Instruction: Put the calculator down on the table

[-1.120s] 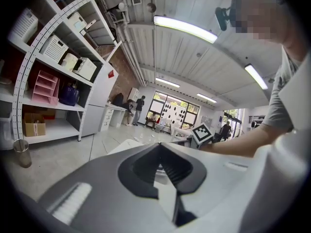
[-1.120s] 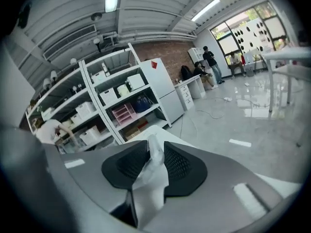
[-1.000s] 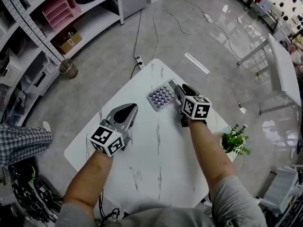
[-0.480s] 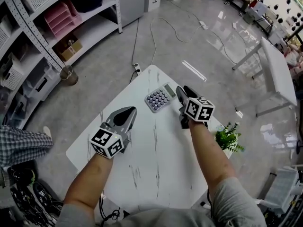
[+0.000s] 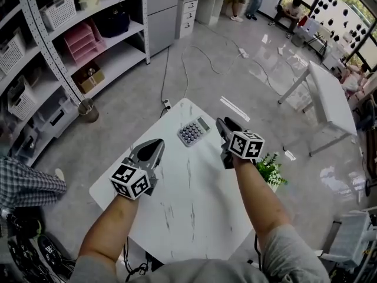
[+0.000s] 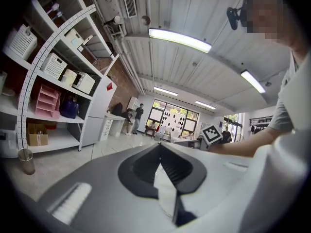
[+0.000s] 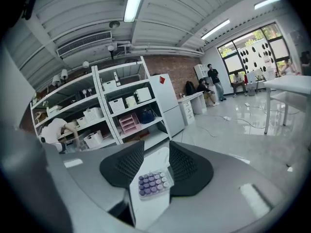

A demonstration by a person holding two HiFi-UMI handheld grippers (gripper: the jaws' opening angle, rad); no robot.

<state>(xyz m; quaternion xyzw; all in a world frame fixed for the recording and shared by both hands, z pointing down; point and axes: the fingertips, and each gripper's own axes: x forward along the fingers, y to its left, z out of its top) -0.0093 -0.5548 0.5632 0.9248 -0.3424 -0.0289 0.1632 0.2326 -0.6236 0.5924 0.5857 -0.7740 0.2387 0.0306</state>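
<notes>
The calculator (image 5: 193,131) lies flat, keys up, on the tabletop (image 5: 194,208) near its far corner, so the set-down looks done. Your right hand-held gripper (image 5: 226,122) is just beside it with jaws wide apart. Its own view shows the calculator beyond the pads, not pinched. Your left hand-held gripper (image 5: 155,145) is closed on nothing, off to the left. I'd judge this the release step; next, draw the right one away without nudging the calculator.
</notes>
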